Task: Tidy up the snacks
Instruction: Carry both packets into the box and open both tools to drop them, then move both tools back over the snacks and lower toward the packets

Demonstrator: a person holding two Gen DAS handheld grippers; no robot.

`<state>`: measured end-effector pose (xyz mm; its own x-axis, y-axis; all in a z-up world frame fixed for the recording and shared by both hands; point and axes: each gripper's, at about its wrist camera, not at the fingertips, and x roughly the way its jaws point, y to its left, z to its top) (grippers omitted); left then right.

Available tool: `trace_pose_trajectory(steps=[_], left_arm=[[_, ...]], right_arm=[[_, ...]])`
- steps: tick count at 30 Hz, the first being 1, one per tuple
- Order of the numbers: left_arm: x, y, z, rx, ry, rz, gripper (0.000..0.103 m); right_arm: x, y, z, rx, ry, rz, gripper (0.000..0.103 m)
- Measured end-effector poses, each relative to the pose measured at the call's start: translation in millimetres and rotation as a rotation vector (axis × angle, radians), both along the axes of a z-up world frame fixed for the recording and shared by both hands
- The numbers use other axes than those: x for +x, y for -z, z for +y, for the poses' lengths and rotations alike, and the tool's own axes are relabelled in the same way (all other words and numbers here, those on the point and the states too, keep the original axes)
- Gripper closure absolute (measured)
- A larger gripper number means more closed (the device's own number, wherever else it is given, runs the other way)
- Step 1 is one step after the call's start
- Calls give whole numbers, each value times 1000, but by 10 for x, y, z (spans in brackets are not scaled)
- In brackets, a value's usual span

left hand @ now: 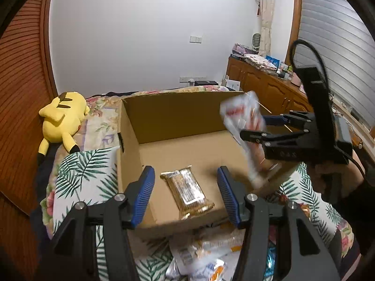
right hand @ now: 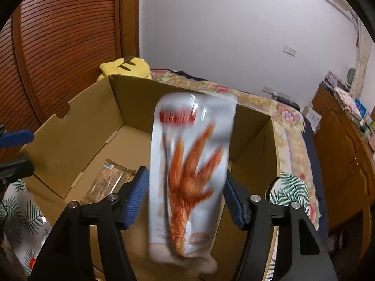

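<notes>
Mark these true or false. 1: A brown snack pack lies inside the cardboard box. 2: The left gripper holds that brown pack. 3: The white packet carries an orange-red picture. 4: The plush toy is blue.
1. True: the brown snack pack lies on the floor of the cardboard box.
2. False: the left gripper is open, holding nothing.
3. True: the white packet, between the right gripper's open fingers, shows one.
4. False: the plush toy is yellow.

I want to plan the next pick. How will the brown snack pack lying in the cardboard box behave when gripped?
The brown snack pack looks glossy, so probably slippery. Lying flat in the cardboard box, it should not roll. It is probably light, with somewhat crushable contents.
</notes>
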<state>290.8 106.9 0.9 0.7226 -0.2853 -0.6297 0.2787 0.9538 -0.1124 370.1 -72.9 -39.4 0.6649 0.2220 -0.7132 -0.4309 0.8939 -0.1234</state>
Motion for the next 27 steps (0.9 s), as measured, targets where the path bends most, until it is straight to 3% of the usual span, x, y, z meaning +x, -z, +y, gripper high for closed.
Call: trace_pose_trajectory(steps=[7, 17, 27], left_arm=[[-363, -27, 69, -1, 3, -2, 47], [-830, 138, 0, 4, 30, 16, 46], [-1304, 428, -104, -5, 69, 51, 46]], right_arm=[[-190, -126, -19, 31, 10, -10, 37], [-1004, -386, -234, 130, -5, -75, 37], [-1730, -107, -390, 157, -1, -66, 37]])
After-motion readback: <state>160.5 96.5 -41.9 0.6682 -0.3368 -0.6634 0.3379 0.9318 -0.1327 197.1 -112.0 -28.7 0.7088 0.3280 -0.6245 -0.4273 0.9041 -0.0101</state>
